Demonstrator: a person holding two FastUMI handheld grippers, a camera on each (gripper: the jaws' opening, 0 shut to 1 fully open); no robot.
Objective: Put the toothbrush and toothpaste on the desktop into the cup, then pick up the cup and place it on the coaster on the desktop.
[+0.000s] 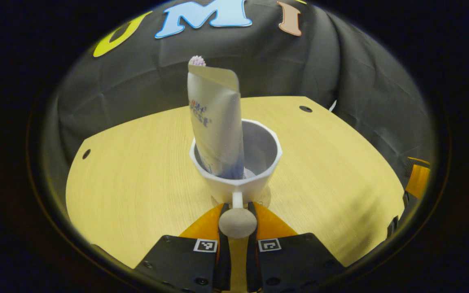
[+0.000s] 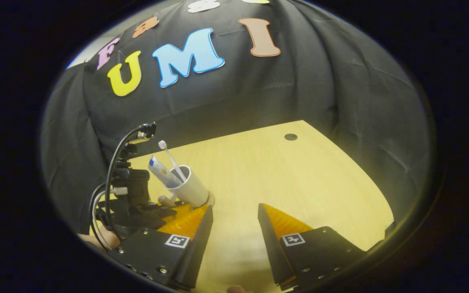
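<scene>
The wooden surface (image 1: 136, 179) is being seen under everything, lying before the black cloth wall (image 1: 299, 69). The white cup (image 1: 255, 162) is being kept upright on the surface, on a coaster edge (image 2: 210, 199) partly visible at its base. The toothpaste tube (image 1: 214, 122) is being leaned inside the cup, with the toothbrush (image 2: 169, 156) behind it. The left hand-held gripper (image 1: 237, 215) is being closed on the cup handle knob (image 1: 237, 223), both fingers pressing it. The right hand-held gripper (image 2: 234, 211) is being held wide open, nothing in it, just beside the cup.

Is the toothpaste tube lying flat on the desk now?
No, the toothpaste tube stands upright inside the cup.
</scene>
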